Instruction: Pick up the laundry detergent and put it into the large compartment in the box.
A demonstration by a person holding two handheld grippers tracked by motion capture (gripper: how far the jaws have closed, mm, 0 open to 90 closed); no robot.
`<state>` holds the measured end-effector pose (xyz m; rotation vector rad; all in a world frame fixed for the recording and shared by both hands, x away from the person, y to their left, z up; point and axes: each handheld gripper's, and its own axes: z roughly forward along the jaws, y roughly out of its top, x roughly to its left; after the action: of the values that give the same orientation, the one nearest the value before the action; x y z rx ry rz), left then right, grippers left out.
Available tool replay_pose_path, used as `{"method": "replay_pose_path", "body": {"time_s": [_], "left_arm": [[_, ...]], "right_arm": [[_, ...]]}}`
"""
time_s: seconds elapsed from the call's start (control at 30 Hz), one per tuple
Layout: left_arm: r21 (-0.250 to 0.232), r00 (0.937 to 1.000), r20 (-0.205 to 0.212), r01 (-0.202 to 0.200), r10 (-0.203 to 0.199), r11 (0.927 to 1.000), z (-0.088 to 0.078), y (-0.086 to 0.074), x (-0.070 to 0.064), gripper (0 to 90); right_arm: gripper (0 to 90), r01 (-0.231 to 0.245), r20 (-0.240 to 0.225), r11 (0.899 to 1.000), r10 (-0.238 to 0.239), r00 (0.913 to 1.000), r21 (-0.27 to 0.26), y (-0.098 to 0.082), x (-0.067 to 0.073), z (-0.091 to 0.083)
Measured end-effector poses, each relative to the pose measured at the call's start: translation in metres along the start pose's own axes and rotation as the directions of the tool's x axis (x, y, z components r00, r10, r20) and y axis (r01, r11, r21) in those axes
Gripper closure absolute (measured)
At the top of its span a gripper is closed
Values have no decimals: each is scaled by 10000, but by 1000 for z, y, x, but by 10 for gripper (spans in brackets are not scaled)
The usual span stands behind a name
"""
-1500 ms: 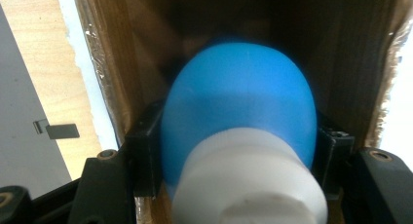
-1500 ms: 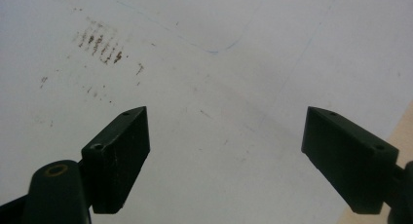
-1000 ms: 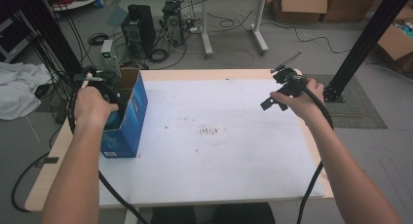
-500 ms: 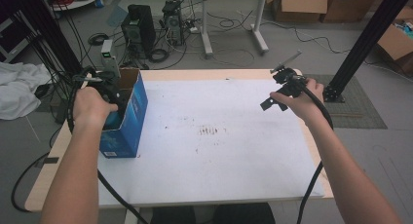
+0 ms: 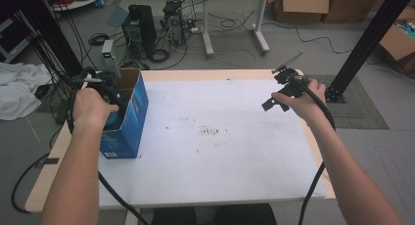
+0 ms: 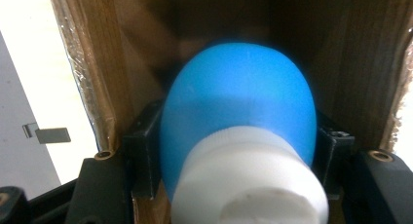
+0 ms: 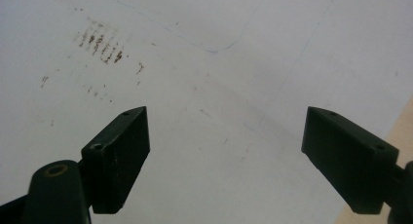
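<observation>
An open blue cardboard box (image 5: 131,115) stands on the left of the white tabletop (image 5: 215,156). My left gripper (image 5: 105,88) reaches down into it under the person's hand. Inside, between brown cardboard walls (image 6: 97,63), my left gripper (image 6: 238,136) is shut on a round blue bottle (image 6: 238,97) with a white cap (image 6: 243,185); both jaws press on its sides. My right gripper (image 5: 275,101) hovers over the table's right side, open. In the right gripper view, its jaws (image 7: 226,136) stand wide apart with only the white surface (image 7: 219,48) between them.
Dark smudges (image 5: 210,132) mark the middle of the table. Behind the table, computer towers (image 5: 142,29) and cables lie on the floor. A white cloth (image 5: 19,90) is at the left, a black frame post (image 5: 362,49) at the right, and cardboard boxes (image 5: 399,39) beyond.
</observation>
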<state>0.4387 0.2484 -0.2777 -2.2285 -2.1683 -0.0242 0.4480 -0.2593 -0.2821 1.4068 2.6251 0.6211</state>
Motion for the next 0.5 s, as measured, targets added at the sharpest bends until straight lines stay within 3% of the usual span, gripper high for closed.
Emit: {"method": "replay_pose_path", "body": {"time_s": [0.37, 0.5], "left_arm": [[-229, 10000, -1, -61, 61, 9997, -7, -3, -1, 323], [-261, 9996, -221, -171, 165, 9995, -12, -3, -3, 275]], "right_arm": [[175, 19, -32, 10000, -19, 10000, -22, -1, 0, 0], [174, -11, -44, 10000, 11, 10000, -73, -1, 0, -1]]}}
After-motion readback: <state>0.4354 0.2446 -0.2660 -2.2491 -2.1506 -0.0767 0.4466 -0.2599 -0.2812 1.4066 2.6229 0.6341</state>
